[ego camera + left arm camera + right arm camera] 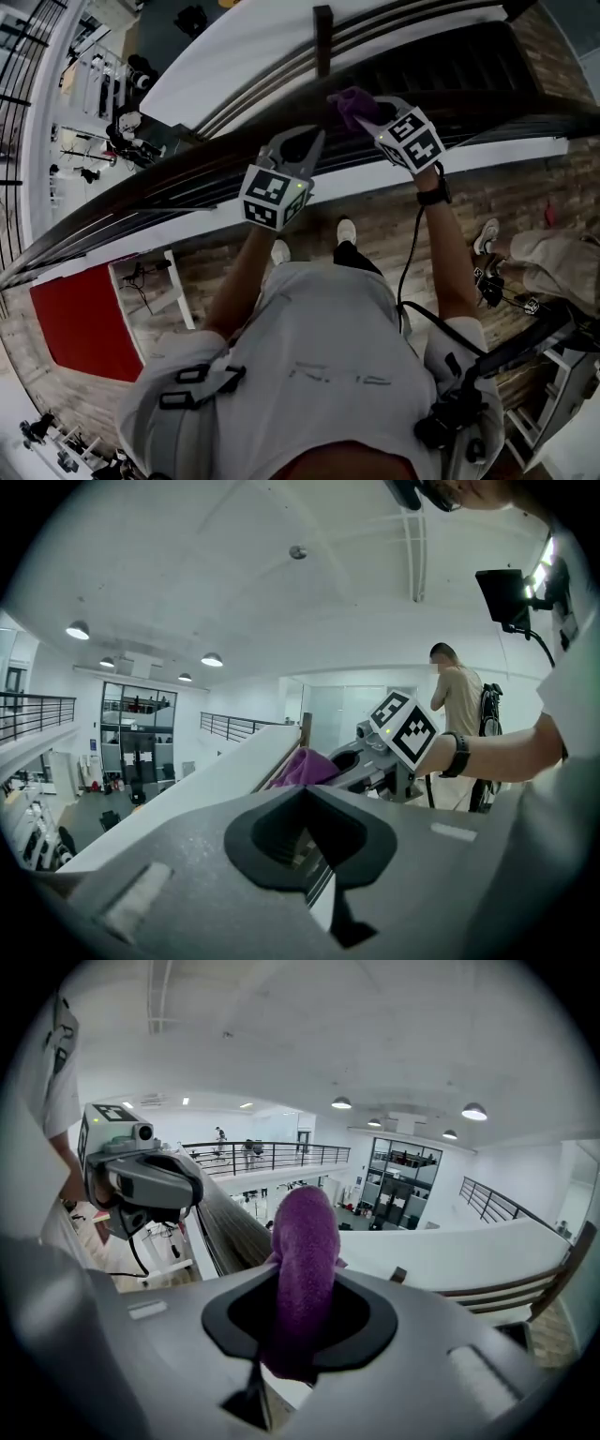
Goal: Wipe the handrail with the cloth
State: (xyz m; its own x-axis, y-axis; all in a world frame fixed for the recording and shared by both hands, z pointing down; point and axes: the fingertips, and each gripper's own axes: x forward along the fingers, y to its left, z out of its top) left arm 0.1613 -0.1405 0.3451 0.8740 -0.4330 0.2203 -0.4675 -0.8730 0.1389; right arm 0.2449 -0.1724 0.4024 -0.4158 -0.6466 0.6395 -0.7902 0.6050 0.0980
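Inside clamped right gripper [298, 1327], purple cloth [305, 1241].

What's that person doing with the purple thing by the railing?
A person stands at a dark handrail with a gripper in each hand. The right gripper is clamped on a purple cloth and holds it at the top of the rail, set for wiping. The left gripper is over the rail next to it, jaws together with nothing in them.

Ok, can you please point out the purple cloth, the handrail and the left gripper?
purple cloth [305, 1241], right gripper view, on the middle of the roll between the fingers.
handrail [141, 192], head view, on its dark top surface, toward the left.
left gripper [302, 141], head view, midway between its fingertips.
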